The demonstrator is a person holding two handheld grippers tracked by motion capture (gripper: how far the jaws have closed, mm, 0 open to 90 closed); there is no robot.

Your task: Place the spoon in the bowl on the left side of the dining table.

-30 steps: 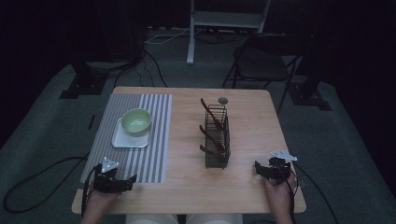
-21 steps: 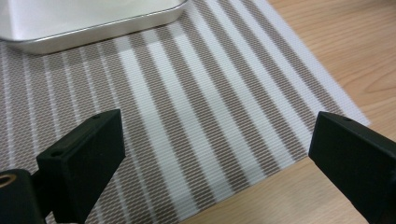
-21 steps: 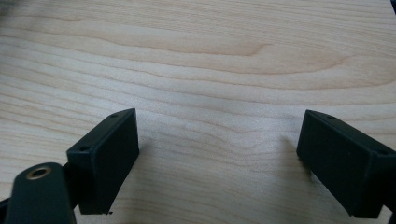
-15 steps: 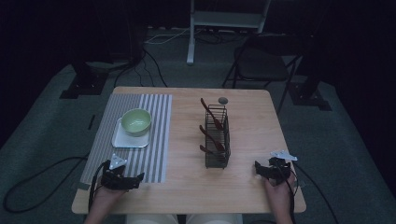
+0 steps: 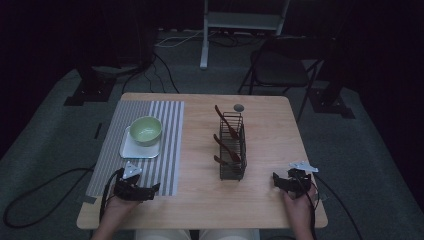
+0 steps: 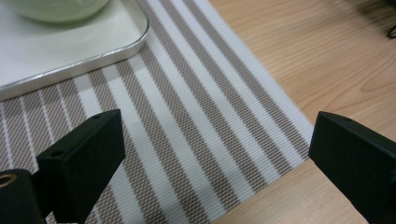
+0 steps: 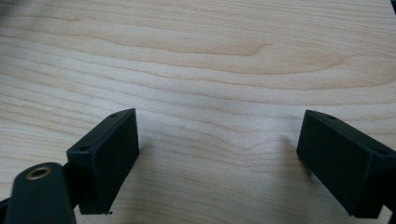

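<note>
- The high view looks forward and down from above the person's side, taking in the whole desk (image 5: 200, 205).
- The left gripper view sits close over the striped mat (image 6: 196, 140), sharing it and the tray (image 6: 70, 51) with the high view.
- The right gripper view looks closely at bare desk wood.

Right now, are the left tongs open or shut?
Open. The left tongs have their jaws wide apart over the striped placemat, with nothing between them.
</note>
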